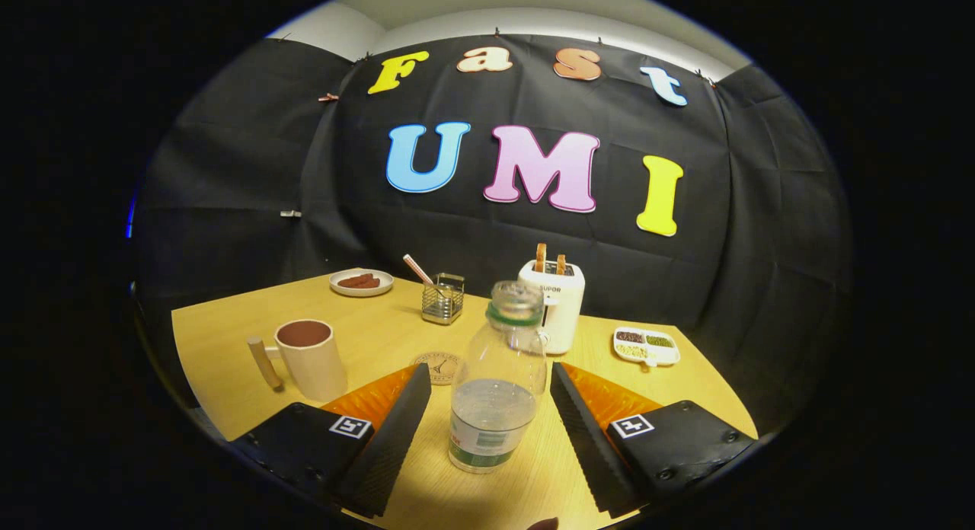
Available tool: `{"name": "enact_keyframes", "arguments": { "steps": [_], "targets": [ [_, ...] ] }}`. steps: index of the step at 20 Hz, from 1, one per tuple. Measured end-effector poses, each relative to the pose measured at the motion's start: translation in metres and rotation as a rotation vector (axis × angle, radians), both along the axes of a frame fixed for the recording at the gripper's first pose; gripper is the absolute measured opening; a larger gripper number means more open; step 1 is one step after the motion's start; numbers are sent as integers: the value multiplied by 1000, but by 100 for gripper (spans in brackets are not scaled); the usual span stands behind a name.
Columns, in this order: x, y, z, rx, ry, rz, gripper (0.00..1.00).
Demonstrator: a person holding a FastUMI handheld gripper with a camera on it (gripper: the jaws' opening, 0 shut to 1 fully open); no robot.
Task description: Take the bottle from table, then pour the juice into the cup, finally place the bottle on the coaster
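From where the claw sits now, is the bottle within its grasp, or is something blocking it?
Probably yes. The claw is open, and the clear bottle stands upright on the table between its fingers, with a gap on each side. Nothing lies between them; the cup and coaster sit off to one side.

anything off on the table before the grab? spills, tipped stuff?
Nothing stands out. The bottle stands upright between the open gripper fingers, untouched. The cup and coaster sit upright and flat, and the table looks dry.
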State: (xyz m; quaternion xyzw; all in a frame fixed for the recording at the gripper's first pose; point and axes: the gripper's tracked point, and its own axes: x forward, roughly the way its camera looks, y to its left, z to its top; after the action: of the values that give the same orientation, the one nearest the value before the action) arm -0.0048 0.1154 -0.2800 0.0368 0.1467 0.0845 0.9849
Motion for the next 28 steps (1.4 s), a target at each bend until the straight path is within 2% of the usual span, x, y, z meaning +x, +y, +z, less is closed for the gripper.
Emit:
{"name": "enact_keyframes", "arguments": {
  "steps": [9,13,17,22,28],
  "targets": [
    [9,-1,-36,55,55,-53,97],
    [15,2,-45,73,79,-67,81],
    [23,-3,-39,75,106,-98,78],
    [28,-3,-1,-60,69,-74,78],
    [40,14,51,-300,-8,9,77]
  ]
}}
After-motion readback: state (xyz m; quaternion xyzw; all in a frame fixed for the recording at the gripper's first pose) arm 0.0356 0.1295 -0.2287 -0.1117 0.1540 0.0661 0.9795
